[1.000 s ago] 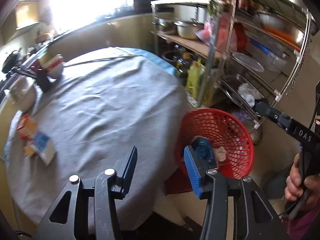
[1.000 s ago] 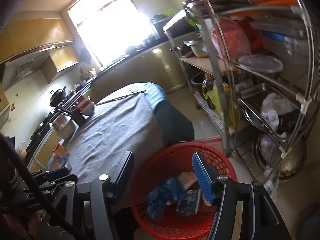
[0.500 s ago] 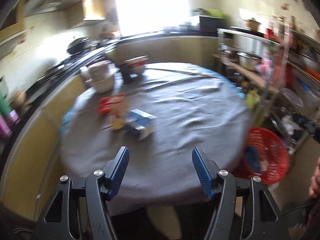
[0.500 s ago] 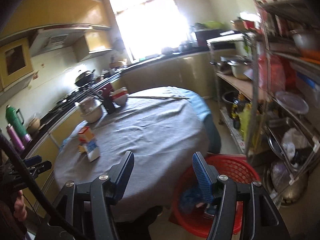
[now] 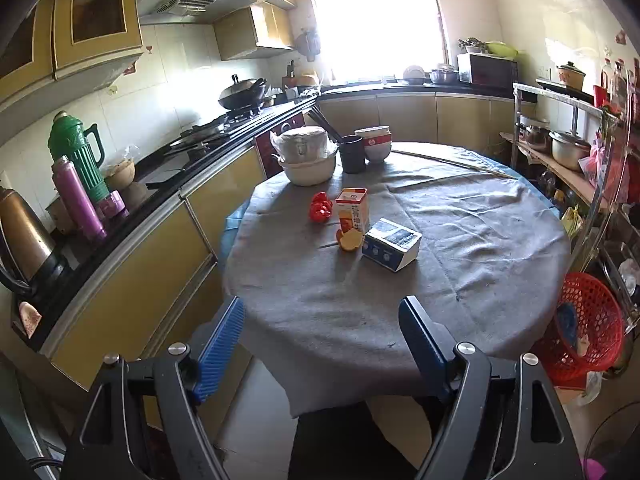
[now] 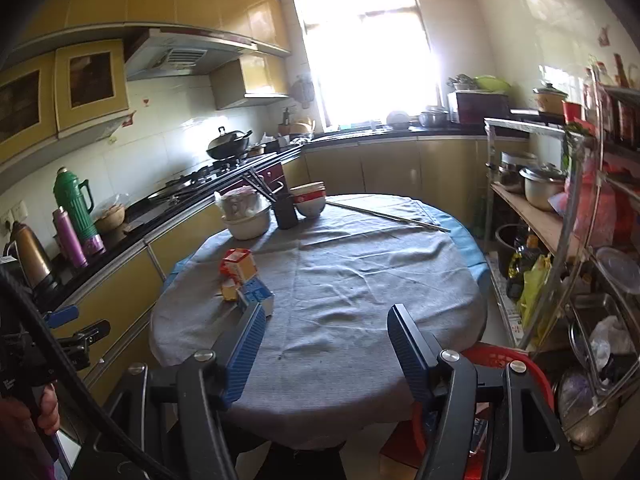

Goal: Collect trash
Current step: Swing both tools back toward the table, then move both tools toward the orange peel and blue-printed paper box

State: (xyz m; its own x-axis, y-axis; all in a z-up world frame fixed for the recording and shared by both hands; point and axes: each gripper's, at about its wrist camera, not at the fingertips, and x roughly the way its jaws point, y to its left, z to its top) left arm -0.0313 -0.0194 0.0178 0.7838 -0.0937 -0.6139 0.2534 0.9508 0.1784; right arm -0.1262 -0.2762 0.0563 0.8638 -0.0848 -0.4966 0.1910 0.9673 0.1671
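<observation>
Left gripper (image 5: pixel 322 320): jaws opening, wide, nothing between. Right gripper (image 6: pixel 326 330): jaws opening, moderately wide, empty. Red perforated plastic basket (image 5: pixel 592 328): on floor beside round grey-clothed table (image 5: pixel 480 248), some trash inside. On table: white-and-blue carton (image 5: pixel 392 244), orange-and-white upright carton (image 5: pixel 352 210), red crumpled wrapper (image 5: pixel 321 207). Farther: stacked white bowls (image 5: pixel 308 156).

Boxes (image 5: pixel 392 244) on table (image 5: pixel 460 292), bowls (image 5: pixel 308 160) behind, basket (image 5: pixel 588 332) right of table

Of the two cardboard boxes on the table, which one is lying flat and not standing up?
The white and blue box lies flat on the grey cloth, nearer the camera. The orange and white carton beside it stands upright and is taller.
</observation>
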